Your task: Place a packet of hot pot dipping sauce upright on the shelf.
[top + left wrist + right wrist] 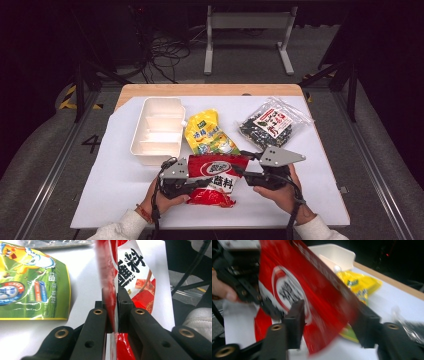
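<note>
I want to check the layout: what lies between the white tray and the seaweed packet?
In the high view, the yellow-green pouch lies there.

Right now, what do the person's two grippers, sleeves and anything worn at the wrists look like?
Both the left gripper and the right gripper are black two-jaw tools with brass-coloured rivets at the pivots, seen in the gripper views. Each carries a grey three-cornered plate on top and trails a black cable. The sleeves are light grey or white. A reddish band circles the left wrist.
</note>
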Demonstrator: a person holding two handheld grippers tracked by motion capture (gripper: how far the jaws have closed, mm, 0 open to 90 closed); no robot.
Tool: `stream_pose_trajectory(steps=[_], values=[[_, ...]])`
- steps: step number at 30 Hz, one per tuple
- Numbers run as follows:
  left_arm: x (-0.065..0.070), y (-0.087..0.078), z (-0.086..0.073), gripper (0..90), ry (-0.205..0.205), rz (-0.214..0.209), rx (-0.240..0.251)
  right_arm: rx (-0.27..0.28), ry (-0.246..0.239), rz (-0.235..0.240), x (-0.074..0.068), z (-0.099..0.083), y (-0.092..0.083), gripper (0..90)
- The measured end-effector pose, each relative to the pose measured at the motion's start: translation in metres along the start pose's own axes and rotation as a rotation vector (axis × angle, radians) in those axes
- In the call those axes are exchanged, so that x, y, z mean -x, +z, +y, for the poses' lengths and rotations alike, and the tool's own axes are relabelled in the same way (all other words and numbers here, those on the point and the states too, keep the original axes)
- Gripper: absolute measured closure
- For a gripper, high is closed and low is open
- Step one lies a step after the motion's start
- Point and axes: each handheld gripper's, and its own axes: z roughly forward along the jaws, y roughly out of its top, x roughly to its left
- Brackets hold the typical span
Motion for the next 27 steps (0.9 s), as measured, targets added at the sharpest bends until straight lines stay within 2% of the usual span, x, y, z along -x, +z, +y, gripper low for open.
stream_pose_trajectory(steps=[2,8,11,13,15,19,22,27], values=[[0.001,-0.002,0.000,88.5,0.001,0.003,0.007,-0.018,0.016,0.016,0.002,-0.010,-0.015,36.7],[0.002,-0.013,0.000,89.1,0.002,0.012,0.035,-0.083,0.079,0.003,0.009,-0.045,-0.040,27.7],[0.006,-0.019,0.002,89.3,0.011,0.023,0.042,-0.134,0.087,-0.046,0.012,-0.063,-0.048,25.4],[0.006,-0.023,0.003,89.4,0.014,0.031,0.049,-0.167,0.110,-0.099,0.017,-0.074,-0.054,23.4],[0.006,-0.027,0.004,89.5,0.009,0.040,0.063,-0.177,0.148,-0.119,0.021,-0.082,-0.059,20.1],[0.006,-0.038,0.007,89.5,0.012,0.067,0.084,-0.183,0.160,-0.158,0.026,-0.092,-0.066,18.8],[0.006,-0.045,0.007,89.5,0.009,0.076,0.097,-0.178,0.184,-0.161,0.031,-0.095,-0.067,17.6],[0.004,-0.055,0.008,89.5,0.012,0.097,0.113,-0.182,0.169,-0.166,0.031,-0.096,-0.062,15.6]])
